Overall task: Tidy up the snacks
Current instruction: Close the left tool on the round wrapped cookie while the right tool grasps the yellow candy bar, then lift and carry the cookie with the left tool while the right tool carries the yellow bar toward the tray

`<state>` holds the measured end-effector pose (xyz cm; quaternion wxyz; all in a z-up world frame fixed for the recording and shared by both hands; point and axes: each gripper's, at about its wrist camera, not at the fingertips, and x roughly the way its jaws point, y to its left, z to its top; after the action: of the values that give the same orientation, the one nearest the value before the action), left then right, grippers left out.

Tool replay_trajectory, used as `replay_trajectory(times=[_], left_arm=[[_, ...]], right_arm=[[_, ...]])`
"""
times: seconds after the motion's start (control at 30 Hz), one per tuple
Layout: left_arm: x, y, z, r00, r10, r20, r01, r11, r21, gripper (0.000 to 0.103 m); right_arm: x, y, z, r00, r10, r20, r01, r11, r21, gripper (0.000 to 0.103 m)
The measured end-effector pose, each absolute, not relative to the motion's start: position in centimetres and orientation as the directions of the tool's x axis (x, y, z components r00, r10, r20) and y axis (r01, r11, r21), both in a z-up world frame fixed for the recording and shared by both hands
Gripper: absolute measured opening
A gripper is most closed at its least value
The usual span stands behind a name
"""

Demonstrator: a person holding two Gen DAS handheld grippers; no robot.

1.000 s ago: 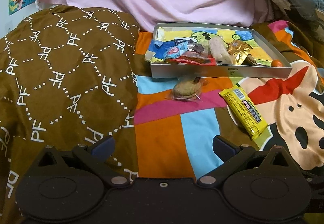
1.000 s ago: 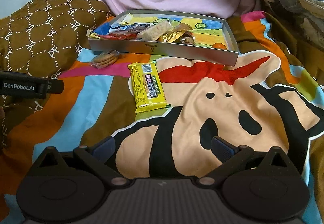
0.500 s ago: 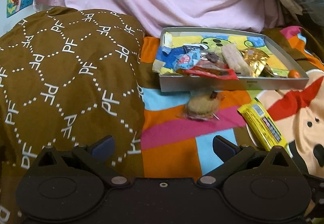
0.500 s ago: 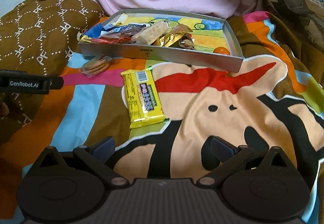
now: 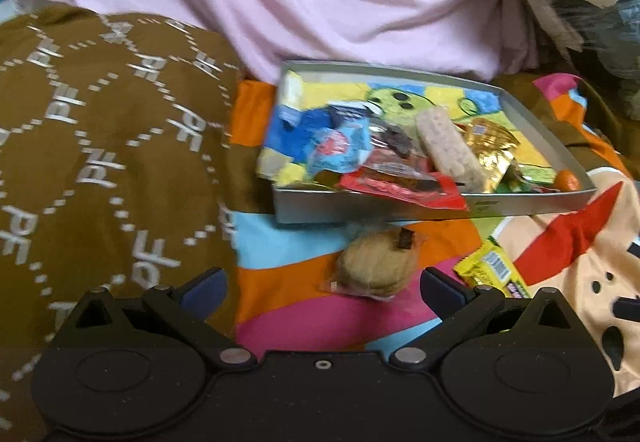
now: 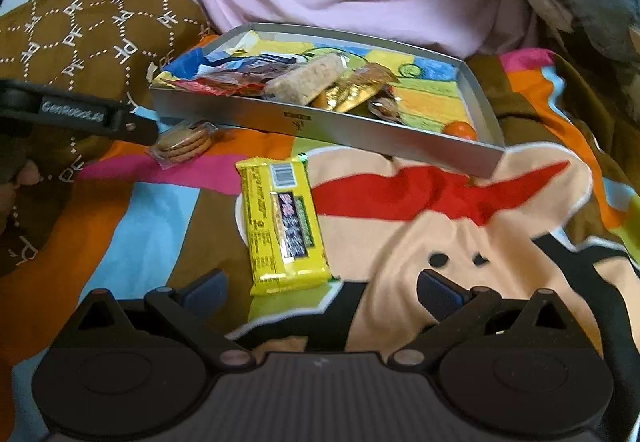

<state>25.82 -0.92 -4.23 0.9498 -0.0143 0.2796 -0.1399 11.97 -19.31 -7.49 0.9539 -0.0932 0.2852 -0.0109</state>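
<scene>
lying on the colourful cartoon blanket: brown "pf" patterned pillow, clear-wrapped round biscuits between the spread left gripper, yellow snack bar before the spread, empty right gripper, grey snack-filled tray behind.

A shallow grey metal tray holding assorted wrapped snacks sits at the far side of the patchwork cartoon blanket. Before its left end lies a clear-wrapped stack of round biscuits; right of those, nearer, lies a yellow wrapped snack bar. A brown patterned pillow lies at the blanket's left edge.
</scene>
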Motion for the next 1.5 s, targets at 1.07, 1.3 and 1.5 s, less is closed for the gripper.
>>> replay_trajectory(times=[1.07,1.3,1.5], left_arm=[[30.4,-3.1,-6.4,0.696,-0.447,-0.562,0.411,0.890,-0.199,0.055],[29.5,-3.6,-6.3,0.703,-0.433,-0.564,0.400,0.897,-0.190,0.052],[27.9,-4.4,-6.0,0.695,-0.418,-0.585,0.400,0.901,-0.167,0.052]], right_arm=[[17.8,-19.0,-9.0,0.802,0.018,-0.598,-0.094,0.991,-0.097,0.065],[17.2,-18.4,-9.0,0.795,0.014,-0.606,-0.094,0.991,-0.099,0.054],[15.6,-18.3,-8.8,0.785,0.028,-0.618,-0.100,0.992,-0.083,0.053]])
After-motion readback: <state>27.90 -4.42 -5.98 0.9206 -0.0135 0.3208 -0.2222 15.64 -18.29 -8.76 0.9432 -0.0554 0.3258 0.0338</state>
